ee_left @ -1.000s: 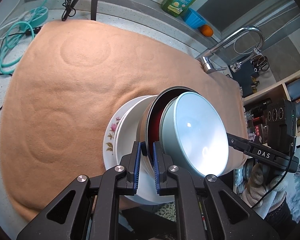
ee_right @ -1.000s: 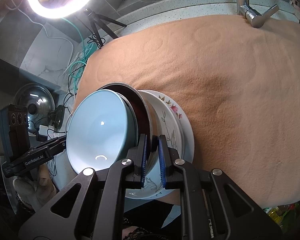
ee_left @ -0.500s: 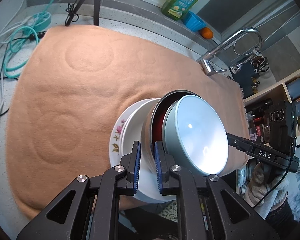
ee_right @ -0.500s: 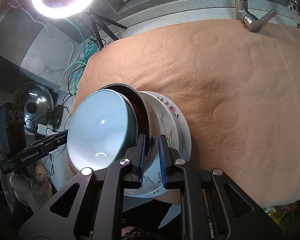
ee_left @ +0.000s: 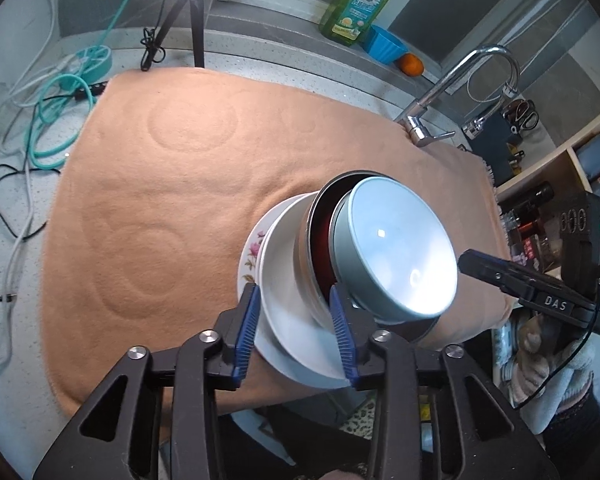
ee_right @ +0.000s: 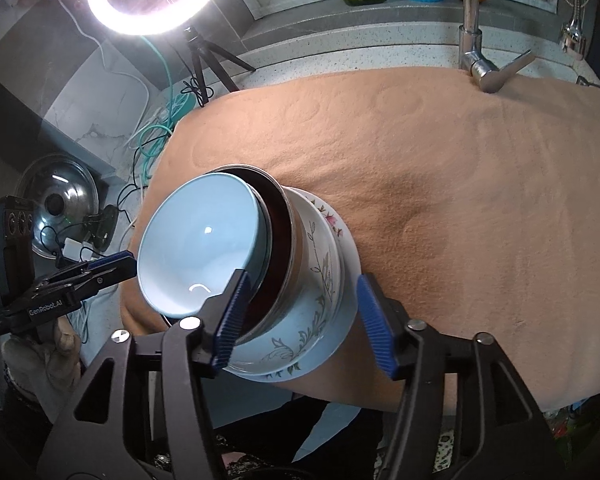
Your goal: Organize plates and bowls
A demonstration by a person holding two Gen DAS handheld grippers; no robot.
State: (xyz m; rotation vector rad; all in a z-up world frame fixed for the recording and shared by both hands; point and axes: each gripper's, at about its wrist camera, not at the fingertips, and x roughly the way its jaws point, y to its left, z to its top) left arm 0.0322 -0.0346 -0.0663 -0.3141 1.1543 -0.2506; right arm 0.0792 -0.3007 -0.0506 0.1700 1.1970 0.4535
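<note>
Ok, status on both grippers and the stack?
Left gripper open, right gripper open, both straddling the stack. Pale blue bowl nested in dark-lined metal bowl on floral plates, on orange cloth. Nothing blocking.

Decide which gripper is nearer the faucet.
Right. The right gripper sits on the dish stack's faucet side, with the faucet ahead of it. The left gripper is across the stack, on the side away from the faucet.

A speckled counter point(ee_left: 260, 64) carries an orange cloth point(ee_left: 172, 184), with stacked dishes point(ee_left: 296, 320) resting on it.
</note>
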